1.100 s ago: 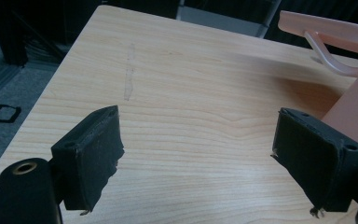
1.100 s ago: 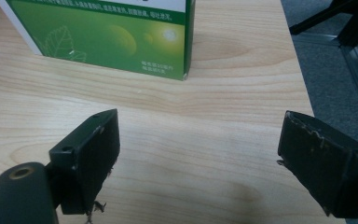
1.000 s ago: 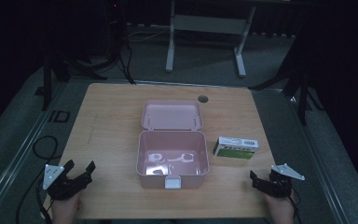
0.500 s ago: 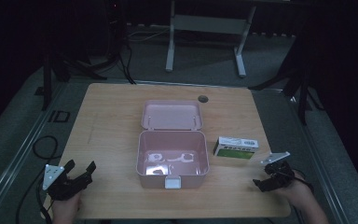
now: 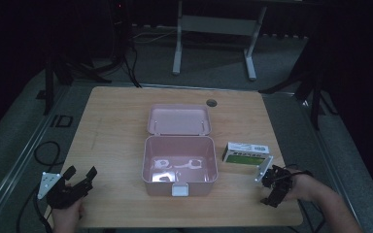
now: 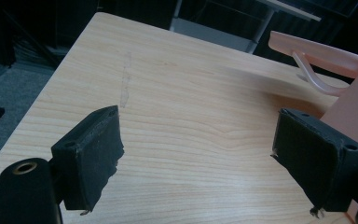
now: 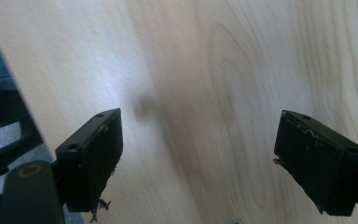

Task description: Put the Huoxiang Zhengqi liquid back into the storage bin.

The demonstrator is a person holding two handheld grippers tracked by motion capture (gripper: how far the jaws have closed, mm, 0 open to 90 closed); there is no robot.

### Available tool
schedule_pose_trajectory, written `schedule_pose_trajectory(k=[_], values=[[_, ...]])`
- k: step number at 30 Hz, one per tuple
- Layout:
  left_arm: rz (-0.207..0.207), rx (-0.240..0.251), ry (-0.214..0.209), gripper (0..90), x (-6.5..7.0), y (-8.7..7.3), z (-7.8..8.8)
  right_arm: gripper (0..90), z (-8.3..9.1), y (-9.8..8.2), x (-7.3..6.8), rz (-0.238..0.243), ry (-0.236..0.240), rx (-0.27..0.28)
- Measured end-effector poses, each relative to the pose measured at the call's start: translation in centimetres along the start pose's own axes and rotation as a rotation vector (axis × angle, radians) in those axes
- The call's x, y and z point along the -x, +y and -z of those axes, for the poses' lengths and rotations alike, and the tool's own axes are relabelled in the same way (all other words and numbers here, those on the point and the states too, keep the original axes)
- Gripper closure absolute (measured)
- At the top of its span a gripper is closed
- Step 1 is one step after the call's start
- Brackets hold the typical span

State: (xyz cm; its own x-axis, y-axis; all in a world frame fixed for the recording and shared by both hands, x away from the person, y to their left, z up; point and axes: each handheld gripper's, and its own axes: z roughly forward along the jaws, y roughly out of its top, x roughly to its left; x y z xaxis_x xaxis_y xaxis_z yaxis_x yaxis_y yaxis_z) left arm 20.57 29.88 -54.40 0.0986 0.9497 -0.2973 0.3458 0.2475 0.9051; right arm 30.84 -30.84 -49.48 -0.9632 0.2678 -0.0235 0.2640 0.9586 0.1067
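Dim room, wooden table (image 5: pixel 121 126). Right gripper (image 5: pixel 272 187) sits just right of the open pink box (image 5: pixel 179 165), jaws wide apart and just been closing a touch, nothing between them. Green-and-white carton (image 5: pixel 245 153) lies right beside the box. Left gripper (image 5: pixel 75 182), well left of the box, is spread too, empty.

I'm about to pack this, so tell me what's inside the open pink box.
The pink box shows only pale glare patches on its floor, and no separate item can be made out. Its near wall hides the front strip of the floor.
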Motion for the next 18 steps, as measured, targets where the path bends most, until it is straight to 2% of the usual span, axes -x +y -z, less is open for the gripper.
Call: schedule_pose_trajectory(k=[5,13,18], values=[[-0.006,-0.002,-0.003,15.9,0.1,0.0,0.1,15.2,0.6,1.7,-0.6,0.058,0.019,0.004],[-0.011,0.000,-0.009,15.8,0.1,0.1,0.1,16.5,2.9,4.8,-1.2,0.138,0.044,-0.004],[-0.006,0.002,-0.010,15.8,0.0,0.1,0.1,16.5,5.1,6.6,-0.9,0.167,0.030,0.056]])
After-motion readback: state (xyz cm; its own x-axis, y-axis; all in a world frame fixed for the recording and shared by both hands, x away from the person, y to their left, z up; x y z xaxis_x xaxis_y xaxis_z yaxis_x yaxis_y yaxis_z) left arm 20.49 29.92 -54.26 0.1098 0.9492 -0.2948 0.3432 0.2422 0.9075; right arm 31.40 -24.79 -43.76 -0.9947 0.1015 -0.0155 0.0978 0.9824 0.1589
